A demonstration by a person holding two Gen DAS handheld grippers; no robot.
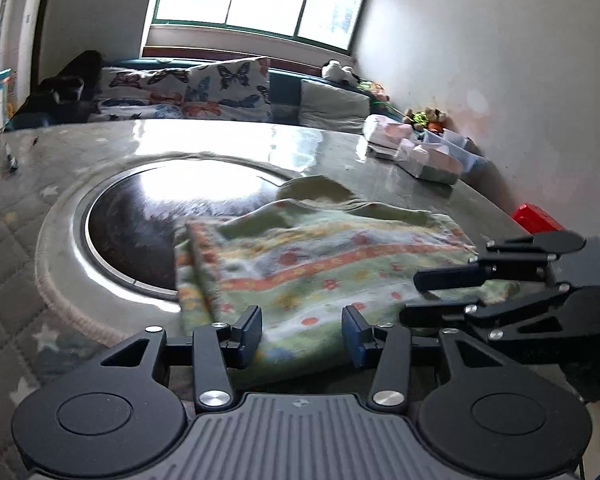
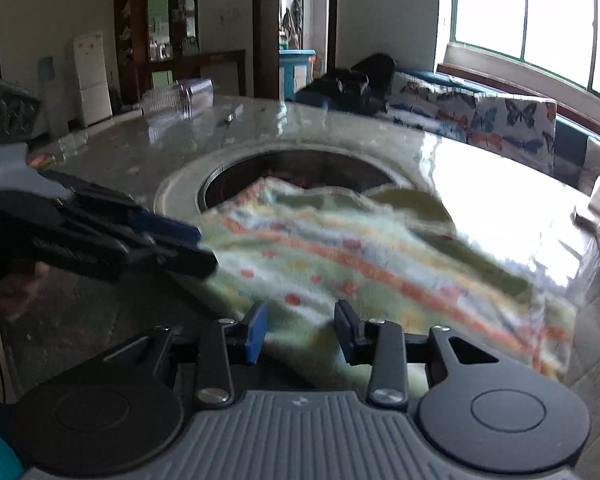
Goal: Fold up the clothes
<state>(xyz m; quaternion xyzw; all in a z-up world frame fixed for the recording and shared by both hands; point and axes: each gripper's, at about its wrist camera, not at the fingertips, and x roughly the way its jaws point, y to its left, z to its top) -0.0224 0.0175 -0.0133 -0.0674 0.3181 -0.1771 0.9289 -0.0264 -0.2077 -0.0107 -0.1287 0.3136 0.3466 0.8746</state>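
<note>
A green fleece garment (image 1: 320, 256) with orange flower stripes lies folded on the table, its far edge over the round dark plate (image 1: 132, 232). My left gripper (image 1: 302, 334) hovers at the garment's near edge, jaws apart, the cloth showing in the gap and neither pad pressing on it. From the right, my right gripper (image 1: 412, 297) comes in at the garment's right corner. In the right wrist view the right gripper (image 2: 302, 332) stands open over the garment (image 2: 360, 256), and the left gripper (image 2: 206, 250) is at the cloth's left edge.
The grey glossy table (image 1: 260, 140) carries clear plastic boxes (image 1: 428, 156) at the back right and a clear container (image 2: 180, 98) at the far left. A red object (image 1: 536, 218) sits past the right edge. A butterfly-print sofa (image 1: 204, 88) stands behind, under the window.
</note>
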